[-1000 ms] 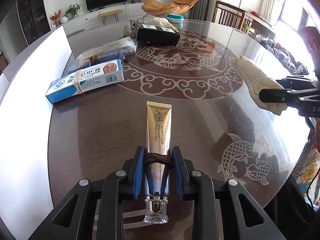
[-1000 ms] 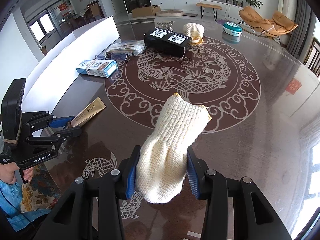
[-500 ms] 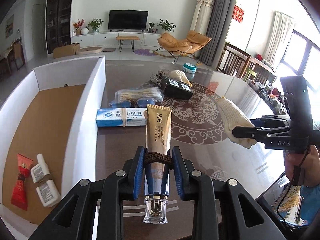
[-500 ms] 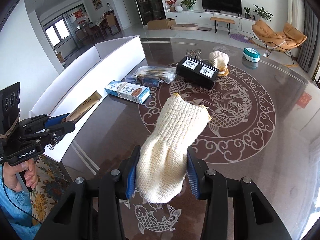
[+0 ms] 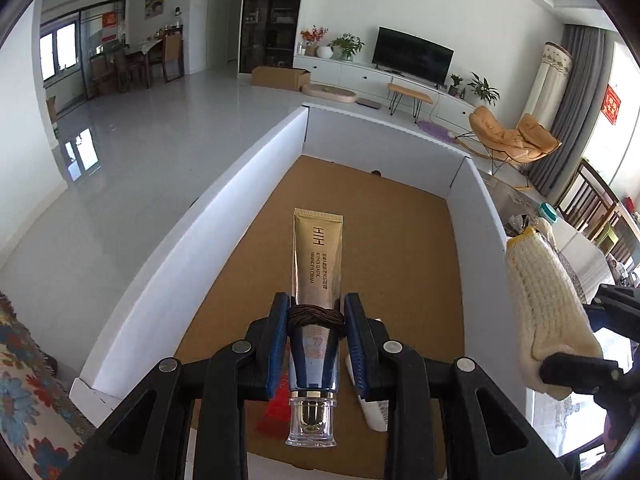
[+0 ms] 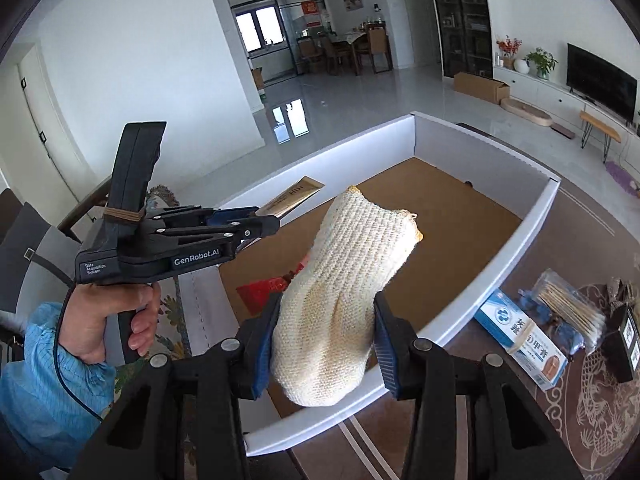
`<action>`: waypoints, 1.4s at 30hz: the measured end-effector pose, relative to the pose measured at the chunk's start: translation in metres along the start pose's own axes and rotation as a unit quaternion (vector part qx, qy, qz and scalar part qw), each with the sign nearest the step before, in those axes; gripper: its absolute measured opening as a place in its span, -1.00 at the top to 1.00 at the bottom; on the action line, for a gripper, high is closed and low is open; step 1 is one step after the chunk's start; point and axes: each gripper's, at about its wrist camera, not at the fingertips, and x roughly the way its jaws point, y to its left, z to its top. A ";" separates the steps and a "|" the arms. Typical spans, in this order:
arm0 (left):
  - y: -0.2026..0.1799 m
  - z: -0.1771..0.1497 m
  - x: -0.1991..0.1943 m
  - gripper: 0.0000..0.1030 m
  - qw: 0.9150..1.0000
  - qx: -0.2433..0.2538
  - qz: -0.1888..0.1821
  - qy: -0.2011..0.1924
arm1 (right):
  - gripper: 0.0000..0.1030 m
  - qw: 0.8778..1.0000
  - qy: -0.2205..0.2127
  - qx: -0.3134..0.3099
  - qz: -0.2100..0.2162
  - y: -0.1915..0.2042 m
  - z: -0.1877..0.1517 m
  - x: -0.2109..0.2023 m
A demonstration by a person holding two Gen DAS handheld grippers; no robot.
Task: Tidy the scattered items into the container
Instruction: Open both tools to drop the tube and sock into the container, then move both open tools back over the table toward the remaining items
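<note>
Currently, a gold cream tube [image 5: 318,264] (centre frame, above the white box [image 5: 474,216]) is clamped by the left gripper [image 5: 318,344]; a knitted glove [image 6: 344,300] is pinched by the right gripper [image 6: 326,340], lower centre.

tube [image 5: 318,256]: gold, dark blue base | glove [image 6: 340,300]: cream knit, yellow edge | box [image 6: 532,216]: white walls, brown floor | table [image 6: 600,392]: brown, pale dragon pattern

You held a gold cream tube [image 5: 318,264] with a clear cap, crimped end forward, above the brown floor of the white-walled cardboard box [image 5: 224,240]. Your cream knitted glove [image 6: 340,300] hung over the box too.
</note>
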 end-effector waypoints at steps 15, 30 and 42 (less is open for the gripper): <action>0.013 -0.016 0.037 0.12 0.999 -0.008 0.002 0.048 | -0.91 0.998 0.004 -0.019 -0.065 0.014 -0.004 0.065; -0.060 -0.024 -0.047 -0.85 0.996 0.020 0.023 -0.081 | -0.99 0.953 -0.109 0.106 -0.263 -0.111 -0.135 -0.082; -0.231 -0.065 -0.081 -0.92 0.983 0.134 -0.106 -0.072 | -0.99 0.890 -0.004 0.253 -0.379 -0.262 -0.299 -0.165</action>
